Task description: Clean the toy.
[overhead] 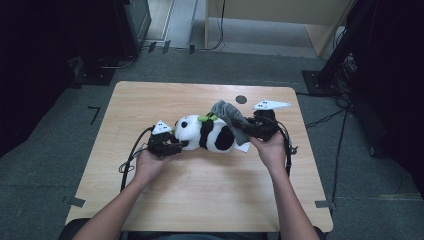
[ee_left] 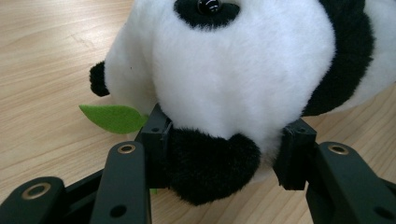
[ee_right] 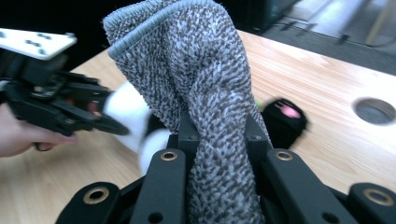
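Soft, light panda point(overhead: 207, 134) pinned at ear by left gripper point(ee_left: 224, 161); limp sock point(ee_right: 201, 88) clamped in right gripper point(ee_right: 217, 140).

My right gripper point(ee_right: 219, 133): clamped on grey knitted sock point(ee_right: 196, 79)
Beyond it: panda plush point(ee_right: 280, 119), my left gripper point(ee_right: 60, 105), table point(ee_right: 317, 88)

Panda point(ee_left: 243, 70) head cut by top and right edges in left gripper view; body out of frame. Leaf point(ee_left: 113, 117) tip hidden behind left gripper point(ee_left: 224, 156) jaw. In right gripper view, sock point(ee_right: 205, 93) covers most of panda point(ee_right: 135, 112); what shows is blurred. Sock lower end cut by bottom edge. Left gripper point(ee_right: 112, 127) there blurred, cut by left edge. High view: sock point(overhead: 231, 116) hides panda's point(overhead: 207, 134) far end.
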A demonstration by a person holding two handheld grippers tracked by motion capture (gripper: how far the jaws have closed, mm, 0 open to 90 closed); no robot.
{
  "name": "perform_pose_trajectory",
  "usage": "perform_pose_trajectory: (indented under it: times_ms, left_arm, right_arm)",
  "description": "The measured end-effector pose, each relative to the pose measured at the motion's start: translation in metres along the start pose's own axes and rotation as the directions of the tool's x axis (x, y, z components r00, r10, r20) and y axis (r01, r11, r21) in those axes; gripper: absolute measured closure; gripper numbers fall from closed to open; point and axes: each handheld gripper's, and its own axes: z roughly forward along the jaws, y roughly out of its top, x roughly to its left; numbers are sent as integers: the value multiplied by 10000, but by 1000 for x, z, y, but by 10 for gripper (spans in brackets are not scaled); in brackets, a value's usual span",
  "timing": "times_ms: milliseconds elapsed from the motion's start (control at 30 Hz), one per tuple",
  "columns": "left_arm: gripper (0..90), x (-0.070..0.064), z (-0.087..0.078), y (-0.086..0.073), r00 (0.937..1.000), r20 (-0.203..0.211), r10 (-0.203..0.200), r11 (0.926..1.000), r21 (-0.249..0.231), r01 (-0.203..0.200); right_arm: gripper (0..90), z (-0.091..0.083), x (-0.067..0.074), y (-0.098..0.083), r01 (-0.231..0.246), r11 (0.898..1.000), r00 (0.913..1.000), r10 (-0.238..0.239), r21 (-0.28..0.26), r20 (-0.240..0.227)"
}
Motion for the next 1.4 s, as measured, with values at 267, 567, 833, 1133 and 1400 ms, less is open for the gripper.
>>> perform_pose_trajectory:
  times_ms: [267,567,833,1133,1400]
  left_arm:
    - [494,1,0,-1,9999,114,14,9999,122,-15]
    - [495,3,1,-1,9996,241,-116,9999,75,114]
    - [494,8,1,1,9983,341,-471,9989,41,470]
    - [494,9,1,3,9977,346,-591,9982,-29,593]
    - [495,-1,1,4,9978,196,-638,9979,-93,640]
  right_arm:
    - [772,20,-1,-10,-151,9968,9989,186,787,-430]
    - [774,12,-17,-25,-660,9964,9972,678,538,-316]
    - [777,11,-30,-35,-1053,9917,9941,1030,743,342]
    - [776,9,-45,-43,-1552,9846,9873,1518,805,472]
    - [775,-10,-10,-9,-807,9964,9967,806,-275,-46]
